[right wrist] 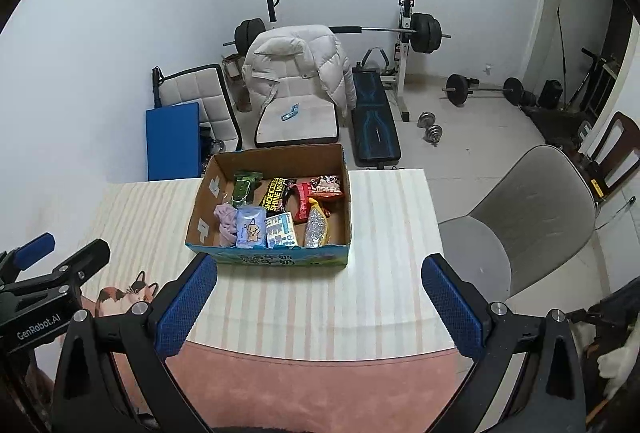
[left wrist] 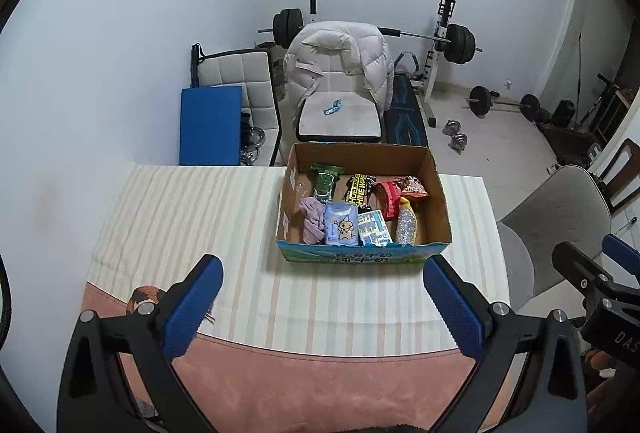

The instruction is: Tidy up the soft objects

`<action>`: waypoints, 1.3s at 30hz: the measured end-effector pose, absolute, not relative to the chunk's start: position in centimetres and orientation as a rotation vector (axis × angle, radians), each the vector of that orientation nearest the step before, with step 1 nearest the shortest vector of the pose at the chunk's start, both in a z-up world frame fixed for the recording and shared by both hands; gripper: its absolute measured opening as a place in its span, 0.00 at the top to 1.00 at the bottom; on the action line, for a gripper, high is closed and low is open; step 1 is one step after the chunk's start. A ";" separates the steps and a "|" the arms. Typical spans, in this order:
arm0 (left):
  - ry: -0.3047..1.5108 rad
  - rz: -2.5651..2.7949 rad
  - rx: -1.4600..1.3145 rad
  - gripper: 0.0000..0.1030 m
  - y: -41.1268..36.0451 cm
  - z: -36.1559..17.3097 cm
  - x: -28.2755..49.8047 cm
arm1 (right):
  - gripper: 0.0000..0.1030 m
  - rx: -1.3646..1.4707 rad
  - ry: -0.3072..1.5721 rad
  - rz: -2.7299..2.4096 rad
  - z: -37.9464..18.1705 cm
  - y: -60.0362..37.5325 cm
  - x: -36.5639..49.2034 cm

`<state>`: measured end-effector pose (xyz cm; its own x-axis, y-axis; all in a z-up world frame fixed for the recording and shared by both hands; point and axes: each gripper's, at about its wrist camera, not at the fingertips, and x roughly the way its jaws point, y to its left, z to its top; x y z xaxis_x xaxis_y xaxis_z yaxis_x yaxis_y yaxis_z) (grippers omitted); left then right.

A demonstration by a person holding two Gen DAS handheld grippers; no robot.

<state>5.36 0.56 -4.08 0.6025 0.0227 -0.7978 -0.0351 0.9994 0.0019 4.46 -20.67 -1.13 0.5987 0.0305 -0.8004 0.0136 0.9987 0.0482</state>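
An open cardboard box (left wrist: pixel 436 189) (right wrist: pixel 276 159) stands on the striped tablecloth at the table's far side. It holds a purple cloth (left wrist: pixel 313 219) (right wrist: pixel 226 217), a blue tissue pack (left wrist: pixel 341 225) (right wrist: pixel 251 227), a green packet (left wrist: pixel 326 181), a black-yellow packet (left wrist: pixel 357 189), red snack bags (left wrist: pixel 394 195) and a glittery pouch (left wrist: pixel 407 224) (right wrist: pixel 316 223). My left gripper (left wrist: pixel 322 273) is open and empty, above the table in front of the box. My right gripper (right wrist: pixel 319 271) is open and empty, also in front of the box.
A pink cloth with a cat picture (right wrist: pixel 132 293) covers the table's near side. A grey chair (right wrist: pixel 532 209) stands to the right. Beyond the table are a chair with a white jacket (left wrist: pixel 340 61), a blue board (left wrist: pixel 210 125) and barbell equipment (left wrist: pixel 456 41).
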 end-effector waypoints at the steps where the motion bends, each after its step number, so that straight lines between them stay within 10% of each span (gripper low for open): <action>1: 0.922 0.034 -0.015 0.00 0.6 -4.0 5.4 | 0.00 0.048 0.929 0.010 -1.2 -20.6 4.5; 39: 0.899 -0.004 0.001 0.00 1.0 -3.0 4.8 | 0.00 -0.010 0.873 -0.001 1.1 -20.4 4.1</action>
